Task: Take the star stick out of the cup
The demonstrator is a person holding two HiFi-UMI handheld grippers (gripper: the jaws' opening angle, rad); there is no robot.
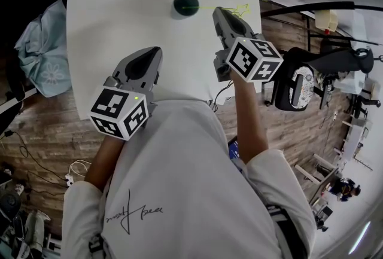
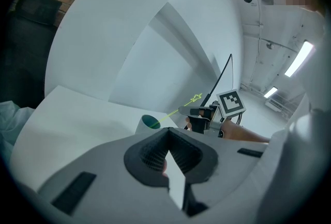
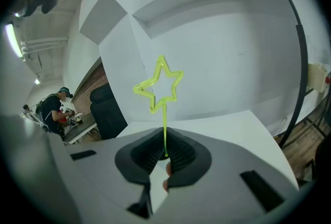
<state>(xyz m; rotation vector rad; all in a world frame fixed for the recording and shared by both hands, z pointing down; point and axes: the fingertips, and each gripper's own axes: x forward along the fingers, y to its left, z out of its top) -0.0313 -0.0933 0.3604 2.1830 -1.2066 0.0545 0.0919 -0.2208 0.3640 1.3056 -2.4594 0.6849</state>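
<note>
The stick [image 3: 165,124] is gripped on its thin shaft by the clenched right tongs [image 3: 165,158]. Its tail seems to reach back to the mouth of the cup [image 1: 185,3] on the surface [image 1: 114,18]. It is judged light, whippy and easily bent, so best held on the shaft. The left tongs [image 2: 167,135] are clenched on nothing.
</note>
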